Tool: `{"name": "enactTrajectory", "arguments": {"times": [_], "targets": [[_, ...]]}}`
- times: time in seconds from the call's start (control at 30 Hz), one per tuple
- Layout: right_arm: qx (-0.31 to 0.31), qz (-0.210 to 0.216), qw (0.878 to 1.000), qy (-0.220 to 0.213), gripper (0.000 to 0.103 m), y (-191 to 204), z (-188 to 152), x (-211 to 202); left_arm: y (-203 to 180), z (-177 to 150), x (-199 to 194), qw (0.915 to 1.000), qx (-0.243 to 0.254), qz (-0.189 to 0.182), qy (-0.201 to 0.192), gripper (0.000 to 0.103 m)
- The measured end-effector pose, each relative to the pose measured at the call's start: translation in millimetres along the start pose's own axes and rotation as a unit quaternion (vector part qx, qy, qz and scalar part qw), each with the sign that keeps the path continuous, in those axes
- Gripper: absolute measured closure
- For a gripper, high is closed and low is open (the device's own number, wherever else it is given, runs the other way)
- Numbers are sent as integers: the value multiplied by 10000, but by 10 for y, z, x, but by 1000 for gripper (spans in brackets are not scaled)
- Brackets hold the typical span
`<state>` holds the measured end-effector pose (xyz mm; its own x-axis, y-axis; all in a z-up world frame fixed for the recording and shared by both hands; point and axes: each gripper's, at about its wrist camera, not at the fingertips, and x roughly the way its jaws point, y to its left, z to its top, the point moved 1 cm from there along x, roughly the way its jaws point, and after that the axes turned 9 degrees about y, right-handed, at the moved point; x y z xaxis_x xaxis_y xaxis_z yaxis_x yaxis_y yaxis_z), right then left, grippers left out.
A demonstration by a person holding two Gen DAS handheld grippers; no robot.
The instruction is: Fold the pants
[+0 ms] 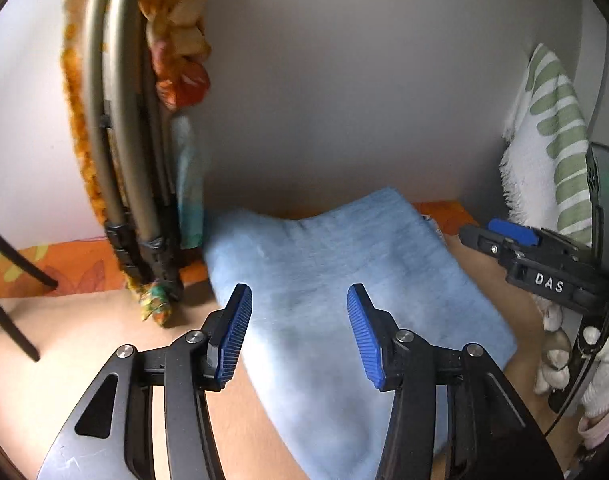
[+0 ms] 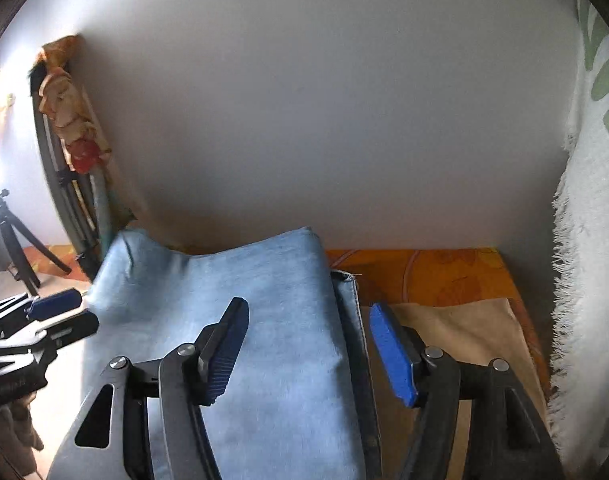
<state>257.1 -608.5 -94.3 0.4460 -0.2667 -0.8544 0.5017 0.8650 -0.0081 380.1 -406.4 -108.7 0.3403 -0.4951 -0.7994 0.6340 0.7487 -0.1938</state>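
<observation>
2 grippers over folded blue pants point(image 1: 344, 264), left fingers point(image 1: 234, 332) apart, right fingers point(image 2: 394, 354) apart, nothing gripped

Your folded light-blue pants point(image 2: 232, 280) lie on the tan table point(image 2: 464, 332) against the wall, the fringed white-and-green towel point(image 2: 588, 280) hanging to their right.

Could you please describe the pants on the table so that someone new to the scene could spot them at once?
Start at the plain grey wall and look down to the tan tabletop at its foot. The pants lie there as a flat folded pile, reaching back to the wall. They are the only light blue, soft-looking fabric; the cloth hanging at the right is white with green stripes and a fringe.
</observation>
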Motion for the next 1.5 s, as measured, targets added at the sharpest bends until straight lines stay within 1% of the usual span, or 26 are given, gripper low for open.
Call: {"name": "enactTrajectory", "arguments": {"times": [0.07, 0.13, 0.17, 0.23, 0.3, 0.33, 0.4, 0.5, 0.57, 0.7, 0.8, 0.87, 1.0, 1.07, 1.13, 1.2, 1.27, 1.33, 1.5], "targets": [[-18, 45, 10000, -38, 37, 18, -30, -116, 54, 67, -73, 10000, 10, -22, -28, 55], [-21, 65, 10000, -71, 37, 48, -82, -236, 45, 2, -242, 9999, 14, -70, -79, 54], [-24, 77, 9999, -86, 36, 66, -96, -271, 21, 4, -284, 9999, 11, -70, -94, 51], [-67, 97, 9999, -106, 34, 137, -149, -430, 18, -64, -489, 9998, -30, -47, -198, 45], [-117, 70, 9998, -163, 32, 181, -265, -575, -4, -118, -653, 9996, -41, -30, -292, 43], [-103, 91, 9997, -200, 30, 211, -270, -604, -14, -159, -760, 9994, -42, -26, -340, 43], [-70, 175, 9995, -255, 30, 260, -372, -777, -50, -223, -910, 9992, -49, -36, -404, 42], [-61, 136, 9991, -390, 29, 328, -540, -1026, -127, -354, -1143, 9987, -57, -97, -489, 40], [-35, 205, 9989, -432, 29, 364, -625, -1178, -198, -441, -1286, 9986, -2, -83, -528, 39], [-104, 212, 9983, -527, 28, 477, -869, -1470, -324, -654, -1583, 9975, 202, -30, -673, 39], [-229, 157, 9976, -634, 23, 581, -1074, -1677, -419, -853, -1794, 9967, 290, -27, -752, 38], [-292, 152, 9970, -707, 20, 638, -1207, -1800, -469, -989, -1915, 9964, 308, -41, -787, 33], [-292, 205, 9963, -788, 16, 715, -1480, -1985, -546, -1217, -2088, 9956, 368, 133, -846, 31], [-205, 277, 9962, -801, 15, 724, -1579, -2037, -570, -1309, -2150, 9953, 370, 262, -855, 25], [-160, 290, 9961, -815, 13, 746, -1684, -2079, -588, -1412, -2225, 9949, 346, 329, -884, 22], [-144, 238, 9961, -836, 9, 775, -1770, -2117, -598, -1496, -2278, 9950, 333, 345, -880, 22], [-170, 177, 9958, -882, 1, 812, -1842, -2161, -600, -1573, -2320, 9949, 301, 370, -883, 22], [-200, 127, 9950, -965, 1, 847, -1902, -2206, -598, -1623, -2344, 9952, 259, 371, -867, 22], [-165, 144, 9947, -1008, 0, 871, -1963, -2253, -591, -1746, -2373, 9956, 153, 328, -860, 20]]}}
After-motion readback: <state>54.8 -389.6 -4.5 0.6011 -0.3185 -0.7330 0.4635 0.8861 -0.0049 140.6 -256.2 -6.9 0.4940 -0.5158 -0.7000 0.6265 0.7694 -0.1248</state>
